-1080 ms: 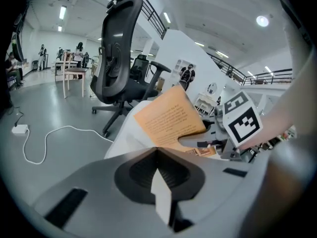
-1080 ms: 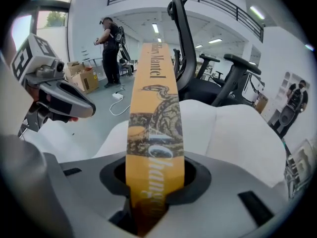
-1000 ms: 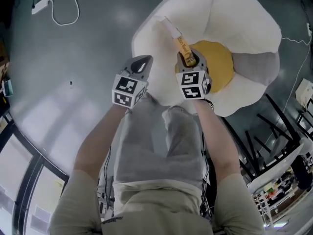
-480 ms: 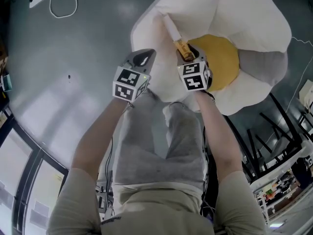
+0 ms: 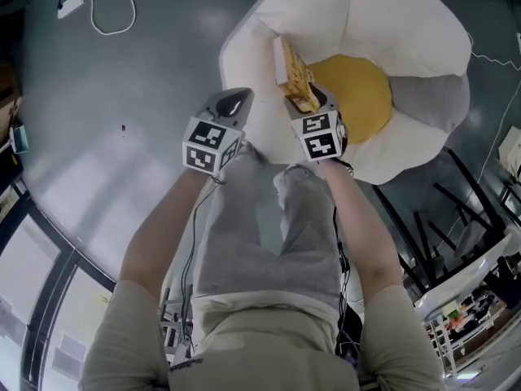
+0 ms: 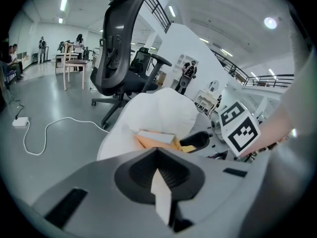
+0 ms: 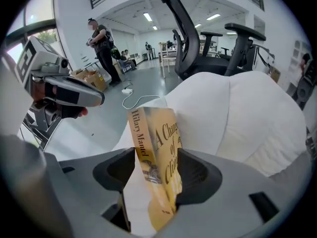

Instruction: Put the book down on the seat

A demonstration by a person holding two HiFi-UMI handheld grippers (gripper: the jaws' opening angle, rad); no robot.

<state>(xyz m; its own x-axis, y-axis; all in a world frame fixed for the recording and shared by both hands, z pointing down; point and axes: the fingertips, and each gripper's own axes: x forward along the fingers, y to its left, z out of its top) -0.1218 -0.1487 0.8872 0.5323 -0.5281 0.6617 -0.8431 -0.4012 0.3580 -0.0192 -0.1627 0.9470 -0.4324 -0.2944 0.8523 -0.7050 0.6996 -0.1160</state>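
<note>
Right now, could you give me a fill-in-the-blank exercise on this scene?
1. The book has a ___ cover.
2. The left gripper is shut and holds ___.
3. Beyond the seat stands a black office ___.
Missing words: yellow; nothing; chair.

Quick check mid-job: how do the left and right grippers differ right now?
The right gripper has the book between its jaws, which are opening; the left gripper has its jaws together on nothing. The right gripper is over the seat; the left gripper is at the seat's left rim. Both point forward, side by side.
</note>
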